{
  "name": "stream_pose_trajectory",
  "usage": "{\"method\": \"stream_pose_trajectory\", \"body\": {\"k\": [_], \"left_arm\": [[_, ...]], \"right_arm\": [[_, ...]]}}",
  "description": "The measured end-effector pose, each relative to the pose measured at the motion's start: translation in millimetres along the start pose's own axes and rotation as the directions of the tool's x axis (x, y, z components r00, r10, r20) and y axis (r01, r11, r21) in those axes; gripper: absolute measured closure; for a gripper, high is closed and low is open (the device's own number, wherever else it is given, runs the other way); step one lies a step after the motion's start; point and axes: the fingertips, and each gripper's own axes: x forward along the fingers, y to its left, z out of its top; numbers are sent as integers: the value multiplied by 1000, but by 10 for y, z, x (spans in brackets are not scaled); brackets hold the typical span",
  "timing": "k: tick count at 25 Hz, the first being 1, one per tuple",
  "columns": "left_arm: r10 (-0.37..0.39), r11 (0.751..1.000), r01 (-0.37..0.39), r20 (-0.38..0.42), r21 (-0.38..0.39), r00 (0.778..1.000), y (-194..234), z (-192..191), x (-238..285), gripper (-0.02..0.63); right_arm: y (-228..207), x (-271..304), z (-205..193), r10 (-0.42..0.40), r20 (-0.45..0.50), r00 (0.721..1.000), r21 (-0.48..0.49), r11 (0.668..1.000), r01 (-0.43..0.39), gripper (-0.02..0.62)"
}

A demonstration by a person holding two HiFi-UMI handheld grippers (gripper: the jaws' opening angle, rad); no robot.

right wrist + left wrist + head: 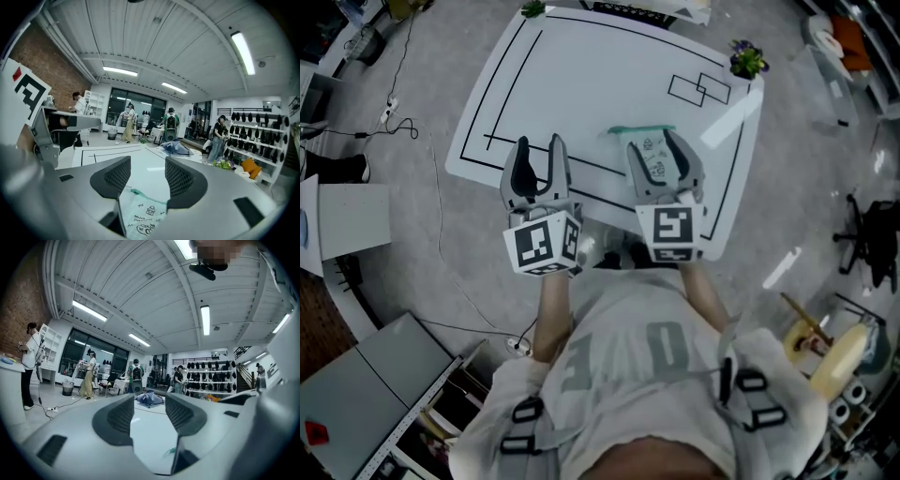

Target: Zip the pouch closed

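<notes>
Surface: a white table (pixel 581 75) marked with black border lines and two overlapping black rectangles (pixel 700 89) is seen from above. It stands on a grey speckled floor (pixel 431 103).
Table corners: a small potted plant (pixel 748 60) is set at the far right corner. Another bit of greenery (pixel 532 8) is seen at the far left edge.
Pouch: a pale pouch (pixel 649 159) printed with small doodles lies flat on the table's near right part. Its teal zip edge (pixel 639 129) is turned away from the person.
Right gripper: the right gripper (pixel 654 142) is held just over the pouch with its jaws spread. In the right gripper view the pouch (pixel 143 215) is seen low between the parted jaws, and no pinch on it is shown.
Left gripper: the left gripper (pixel 540 145) is held beside the right one over the table's near edge. Its jaws are spread and only bare table (pixel 150 437) is seen between them.
Room: a brick wall (pixel 18 310) is seen on the left under a ribbed ceiling with strip lights (pixel 205 319). Several standing people (pixel 88 373) are seen farther back.
Far wall: shelves of dark items (pixel 211 376) are mounted on the right.
Floor clutter: a cable (pixel 394 122) is trailed beside the table.
</notes>
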Motion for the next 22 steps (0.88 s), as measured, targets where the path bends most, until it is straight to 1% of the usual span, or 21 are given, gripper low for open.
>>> {"method": "stream_pose_trajectory", "body": {"k": [2,3,6,8,11,13,16,19,22], "left_arm": [[16,1000,-16,0,-4,1000,21,-1,-1,419],[24,1000,-24,1,-4,1000,35,-1,-3,419],[42,999,-42,-12,-6,999,90,-51,5,419],[53,999,-53,-27,-6,998,124,-105,6,419],[68,998,-68,-38,-2,997,193,-157,13,419],[78,997,-78,-48,-3,996,240,-192,3,419],[94,995,-95,-65,-9,993,315,-256,-43,419],[118,993,-118,-78,-3,990,464,-304,-95,419],[142,990,-143,-89,-8,986,606,-367,-144,419]], "right_arm": [[85,111,-39,32,-20,999,-2,999,-32,380],[130,170,-71,48,-33,998,29,999,-47,380],[296,351,-193,86,-69,994,184,980,-72,380],[432,478,-332,97,-101,990,238,969,-70,380],[609,721,-643,91,-173,981,287,957,-38,380],[715,840,-840,90,-241,966,332,943,-5,380],[791,938,-1091,73,-336,939,372,926,61,380],[847,1042,-1239,53,-389,920,400,909,117,382],[812,1132,-1334,18,-419,908,406,898,169,416]]}}
